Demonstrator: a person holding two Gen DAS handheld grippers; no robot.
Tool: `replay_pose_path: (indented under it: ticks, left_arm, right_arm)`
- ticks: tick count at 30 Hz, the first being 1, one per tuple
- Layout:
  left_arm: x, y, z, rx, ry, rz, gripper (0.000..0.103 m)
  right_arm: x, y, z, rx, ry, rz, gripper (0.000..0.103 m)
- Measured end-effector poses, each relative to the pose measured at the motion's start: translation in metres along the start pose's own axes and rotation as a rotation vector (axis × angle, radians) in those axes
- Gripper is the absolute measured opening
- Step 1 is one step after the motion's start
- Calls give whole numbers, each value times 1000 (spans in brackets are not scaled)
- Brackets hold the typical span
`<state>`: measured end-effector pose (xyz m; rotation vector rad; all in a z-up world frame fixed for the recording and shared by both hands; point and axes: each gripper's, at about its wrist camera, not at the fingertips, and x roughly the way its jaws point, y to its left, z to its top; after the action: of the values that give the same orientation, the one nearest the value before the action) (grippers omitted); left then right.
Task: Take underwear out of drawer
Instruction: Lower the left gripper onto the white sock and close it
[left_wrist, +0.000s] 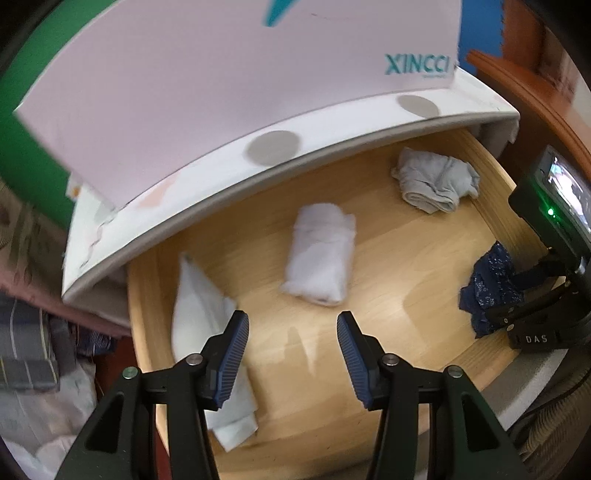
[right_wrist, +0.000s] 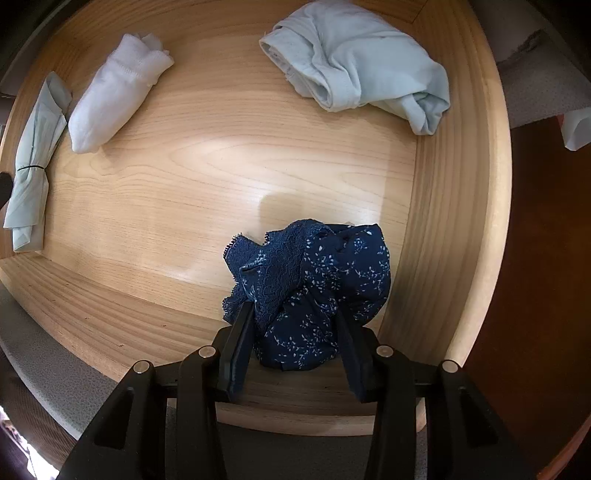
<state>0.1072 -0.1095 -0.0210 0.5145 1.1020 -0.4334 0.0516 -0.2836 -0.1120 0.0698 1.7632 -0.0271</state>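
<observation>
Right wrist only: tongs (right_wrist: 295, 314) gripping navy underwear (right_wrist: 321, 288).

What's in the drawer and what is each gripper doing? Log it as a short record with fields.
drawer: open, wooden
items inside: four
navy floral pair: near right wall, bunched
pale blue pair: crumpled at back right
white roll: back left
tied pale bundle: along left wall
right gripper: shut on navy floral pair
left gripper: open, empty, above drawer floor
</observation>
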Motion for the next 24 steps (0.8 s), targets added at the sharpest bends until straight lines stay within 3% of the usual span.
replay_pose_path:
  ticks: [9, 24]
  left_arm:
    - [35, -12, 21, 34, 60, -49, 51]
    - [72, -26, 50, 146, 94, -4, 51]
  right_arm:
    - [-2, 0, 1, 2, 0, 0, 40]
    - [0, 0, 3, 1, -5, 7, 40]
